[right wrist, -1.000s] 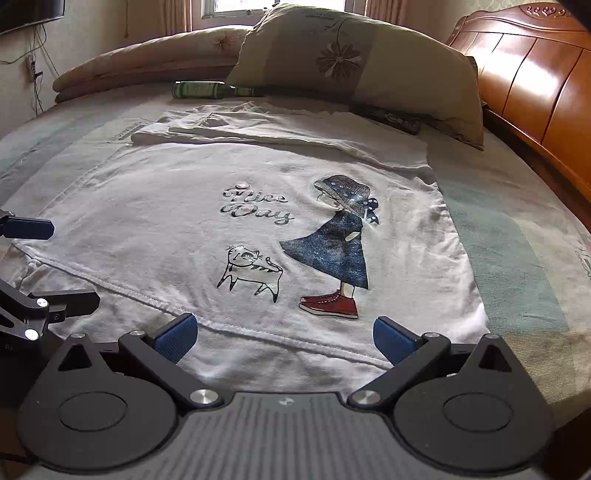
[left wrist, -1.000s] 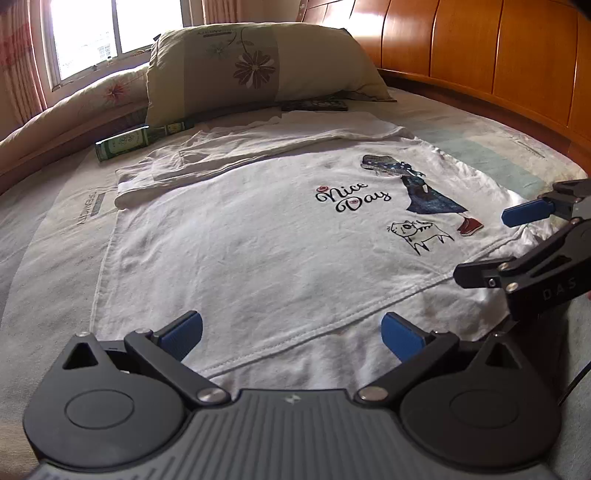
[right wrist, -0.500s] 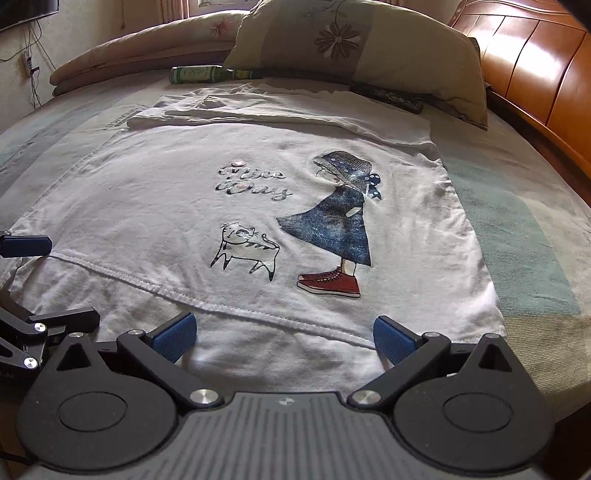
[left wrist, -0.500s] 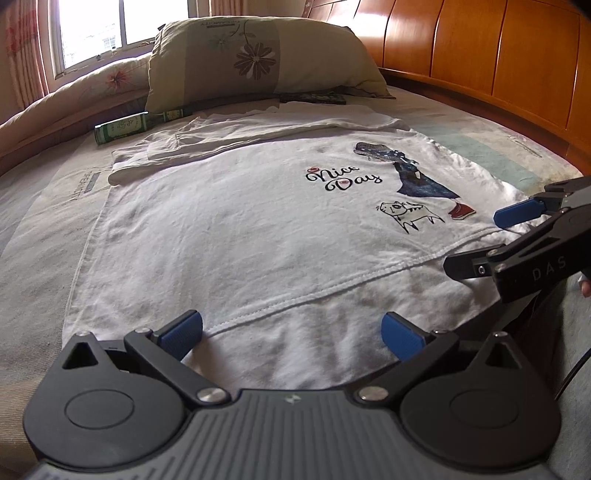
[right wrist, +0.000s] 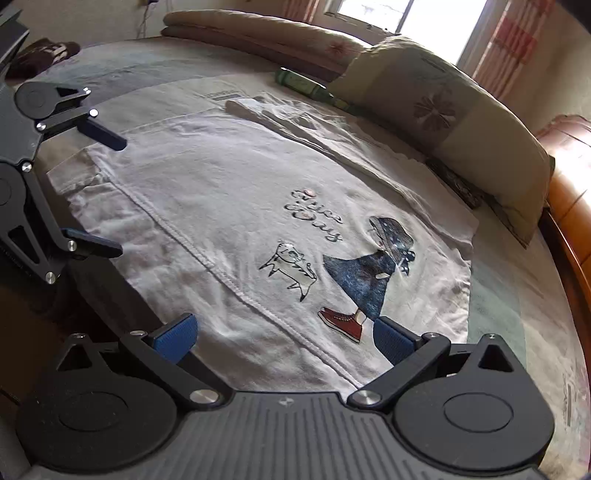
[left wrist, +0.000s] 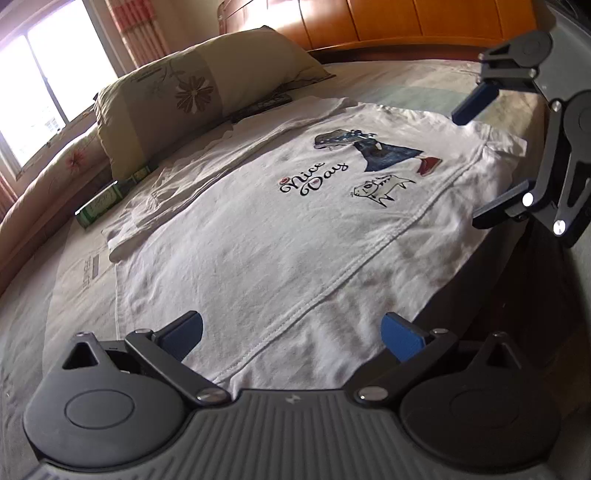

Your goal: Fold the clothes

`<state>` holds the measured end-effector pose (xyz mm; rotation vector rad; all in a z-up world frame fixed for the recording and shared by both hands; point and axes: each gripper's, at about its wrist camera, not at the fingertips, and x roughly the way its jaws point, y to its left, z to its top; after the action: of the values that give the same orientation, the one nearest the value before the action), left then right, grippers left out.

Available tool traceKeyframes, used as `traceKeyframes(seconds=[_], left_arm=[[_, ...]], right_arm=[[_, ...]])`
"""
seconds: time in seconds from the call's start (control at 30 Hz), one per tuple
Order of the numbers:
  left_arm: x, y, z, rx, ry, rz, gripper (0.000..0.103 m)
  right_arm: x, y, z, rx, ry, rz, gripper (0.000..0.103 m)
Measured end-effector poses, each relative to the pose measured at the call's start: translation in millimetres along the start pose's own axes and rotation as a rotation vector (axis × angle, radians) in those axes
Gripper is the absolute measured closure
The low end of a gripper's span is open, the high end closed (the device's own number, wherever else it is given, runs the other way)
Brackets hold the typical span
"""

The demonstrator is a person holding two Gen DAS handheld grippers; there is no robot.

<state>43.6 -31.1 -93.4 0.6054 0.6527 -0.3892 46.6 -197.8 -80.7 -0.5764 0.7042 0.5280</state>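
A white T-shirt (left wrist: 258, 240) with a "Nice Day" print, a girl and a cat lies flat on the bed, its hem at the near edge. My left gripper (left wrist: 291, 336) is open, with both blue pads just over the hem and nothing between them. In the right wrist view the shirt (right wrist: 221, 192) fills the middle, and my right gripper (right wrist: 283, 339) is open over the hem below the red shoes. Each gripper shows in the other's view, turned on its side: the right gripper (left wrist: 480, 162) and the left gripper (right wrist: 105, 192).
A floral pillow (left wrist: 192, 92) sits beyond the shirt's folded far end. Beside it lie a green bottle (left wrist: 107, 199) and a dark remote (left wrist: 262, 107). The wooden headboard (left wrist: 406, 18) runs along the right. A rolled quilt (right wrist: 258, 33) lies under the window.
Both grippers have rolled sideways, so both views now tilt. They stay open at the hem, and the shirt has not moved.
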Motion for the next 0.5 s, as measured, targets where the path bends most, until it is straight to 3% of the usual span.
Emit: traceKeyframes(seconds=[0.07, 0.2, 0.3, 0.37, 0.5], left_arm=[[-0.9, -9.2, 0.9, 0.075, -0.016, -0.015, 0.001], [1.0, -21.6, 5.4, 0.111, -0.044, -0.056, 0.001], [4.9, -31.1, 8.8, 0.134, -0.051, -0.069, 0.001], [7.6, -36.7, 10.9, 0.147, -0.055, -0.078, 0.001], [12.0, -42.4, 15.9, 0.155, -0.069, -0.083, 0.001]], right_arm=[[4.0, 15.2, -0.7, -0.116, 0.012, 0.003, 0.000], [23.2, 40.8, -3.9, -0.233, 0.042, -0.013, 0.000], [36.2, 53.4, -5.5, -0.279, 0.039, -0.089, 0.000], [39.9, 58.2, -6.1, -0.318, 0.030, -0.184, 0.000], [25.7, 52.7, -3.3, -0.329, -0.029, -0.255, 0.000]])
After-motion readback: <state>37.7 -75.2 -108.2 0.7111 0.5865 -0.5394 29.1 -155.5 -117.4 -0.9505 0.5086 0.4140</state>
